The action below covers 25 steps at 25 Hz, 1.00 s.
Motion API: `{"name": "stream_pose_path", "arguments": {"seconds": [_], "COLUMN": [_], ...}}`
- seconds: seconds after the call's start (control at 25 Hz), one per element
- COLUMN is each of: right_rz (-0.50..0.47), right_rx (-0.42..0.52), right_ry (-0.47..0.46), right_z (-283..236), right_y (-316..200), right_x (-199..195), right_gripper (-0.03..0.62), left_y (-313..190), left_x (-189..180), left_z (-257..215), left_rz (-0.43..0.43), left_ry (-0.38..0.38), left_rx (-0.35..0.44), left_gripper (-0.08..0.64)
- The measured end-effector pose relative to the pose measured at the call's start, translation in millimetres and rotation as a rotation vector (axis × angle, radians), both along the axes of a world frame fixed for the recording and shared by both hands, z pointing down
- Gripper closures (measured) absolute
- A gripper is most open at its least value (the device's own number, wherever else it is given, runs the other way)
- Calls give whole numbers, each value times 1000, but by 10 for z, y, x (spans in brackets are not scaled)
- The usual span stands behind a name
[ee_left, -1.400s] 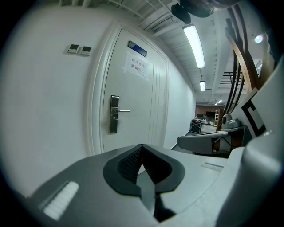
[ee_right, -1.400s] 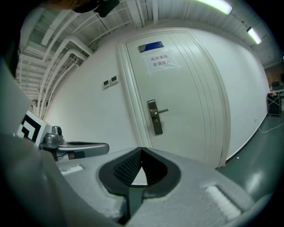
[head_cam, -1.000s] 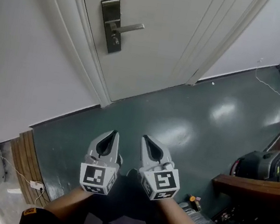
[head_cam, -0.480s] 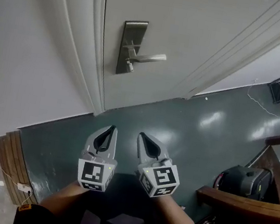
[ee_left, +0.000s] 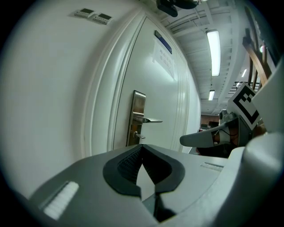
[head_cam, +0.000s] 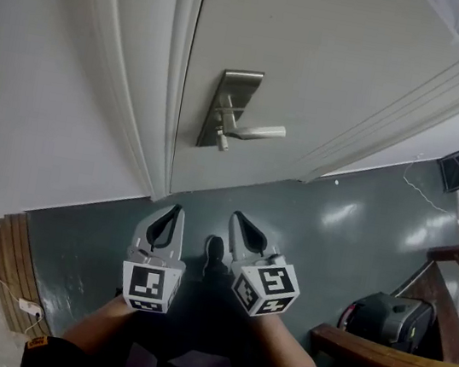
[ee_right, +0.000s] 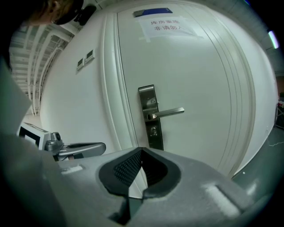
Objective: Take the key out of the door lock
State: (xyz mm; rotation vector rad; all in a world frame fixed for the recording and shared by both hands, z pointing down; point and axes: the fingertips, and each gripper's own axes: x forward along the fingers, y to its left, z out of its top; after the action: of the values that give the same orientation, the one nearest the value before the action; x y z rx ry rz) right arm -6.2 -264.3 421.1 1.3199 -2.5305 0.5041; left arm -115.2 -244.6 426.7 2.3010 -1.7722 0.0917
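Note:
A steel lock plate (head_cam: 231, 109) with a lever handle (head_cam: 261, 131) sits on the white door (head_cam: 336, 57). A small key (head_cam: 221, 141) sticks out of the plate below the lever. It also shows as a stub (ee_left: 139, 135) in the left gripper view, and the keyhole area (ee_right: 153, 131) shows in the right gripper view. My left gripper (head_cam: 175, 211) and right gripper (head_cam: 237, 218) hang side by side over the floor, well short of the door. Both point toward it, shut and empty, as the left gripper (ee_left: 141, 149) and right gripper (ee_right: 141, 153) views show.
The white door frame (head_cam: 142, 78) and a wall stand at left. The dark green floor (head_cam: 334, 230) runs below. A wooden railing (head_cam: 396, 359) and a black bag (head_cam: 385, 320) are at right, wooden slats (head_cam: 1, 259) at lower left. A shoe (head_cam: 214, 254) shows between the grippers.
The view has closed in on the door: the lock plate now sits lower, larger and nearer the middle. Both grippers keep their side-by-side pose, shut.

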Motion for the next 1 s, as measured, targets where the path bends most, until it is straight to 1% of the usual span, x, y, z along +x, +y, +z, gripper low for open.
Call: {"name": "stream_pose_path", "arguments": {"seconds": [0.2, 0.32, 0.4, 0.44, 0.48, 0.52, 0.72, 0.76, 1.0], "right_rz": [-84, -163, -223, -253, -279, -300, -363, -372, -443], "right_rx": [-14, -54, -97, -127, -162, -199, -355, -388, -603], "right_ry": [-20, -48, -90, -119, -151, -185, -347, -383, -615], "right_z": [40, 84, 125, 150, 178, 207, 335, 353, 437], "right_y": [-426, -654, -774, -827, -877, -928, -1203, -1243, -1339], "right_x": [-103, -174, -232, -261, -284, -301, -312, -320, -481], "right_gripper": [600, 600, 600, 596, 562, 546, 522, 518, 509], "left_y": [-285, -448, -549, -597, -641, -683, -843, -852, -841], "left_x": [-140, -178, -186, -181, -171, -156, -94, -87, -104], "left_z": [-22, -76, -72, -57, -38, -18, 29, 27, 0], "left_rz": [-100, -164, -206, -225, -240, -253, -319, -331, -404], "left_ry": [-28, -33, -30, -25, -21, -20, -37, -39, -78], "left_rx": [1, 3, -7, -16, -26, -34, -54, -58, -76], "left_gripper": [541, 541, 541, 541, 541, 541, 540, 523, 511]}}
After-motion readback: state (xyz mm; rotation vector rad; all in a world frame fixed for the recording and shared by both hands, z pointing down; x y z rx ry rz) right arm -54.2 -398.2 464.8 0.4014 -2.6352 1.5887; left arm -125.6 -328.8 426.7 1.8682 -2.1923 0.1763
